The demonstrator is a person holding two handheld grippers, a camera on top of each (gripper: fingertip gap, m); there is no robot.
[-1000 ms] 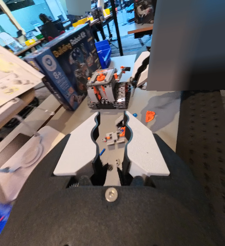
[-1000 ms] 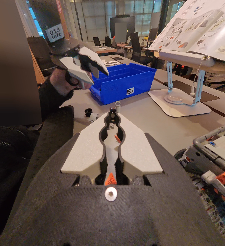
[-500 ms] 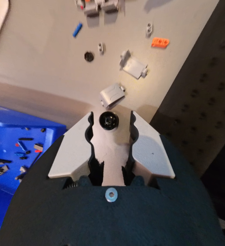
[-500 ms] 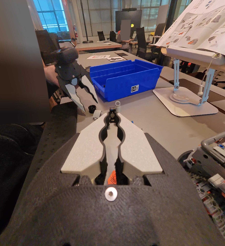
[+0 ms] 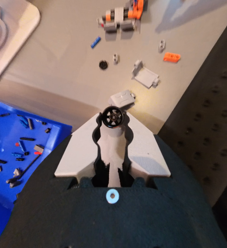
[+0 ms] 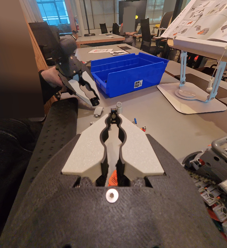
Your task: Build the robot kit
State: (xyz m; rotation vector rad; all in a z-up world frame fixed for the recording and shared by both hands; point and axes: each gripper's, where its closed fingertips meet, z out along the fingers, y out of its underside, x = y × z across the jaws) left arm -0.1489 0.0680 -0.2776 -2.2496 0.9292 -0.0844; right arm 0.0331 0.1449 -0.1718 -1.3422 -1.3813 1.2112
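- Open office room, grey surface [image 5: 59, 56] strewn with loose brick parts beside a blue bin [image 6: 127, 75].
- Left tongs [image 5: 112, 119] are closed on a black spoked wheel [image 5: 112, 117], pinched at the tips, lifted just off the surface.
- Right tongs [image 6: 113, 118] are clamped on a small black piece [image 6: 113, 117], held clear above the surface.
- Grey panel [image 5: 121, 100] is left lying just beyond the wheel.

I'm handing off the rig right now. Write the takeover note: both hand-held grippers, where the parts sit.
Left hand-held gripper: shut on a small black spoked plastic wheel, just above the grey table, beside the blue plastic bin of loose parts.
Right hand-held gripper: shut on a small black-and-grey brick assembly, held over the table.
Near the wheel: two grey panel pieces, an orange brick, a blue pin.
Tracked brick model: at right.
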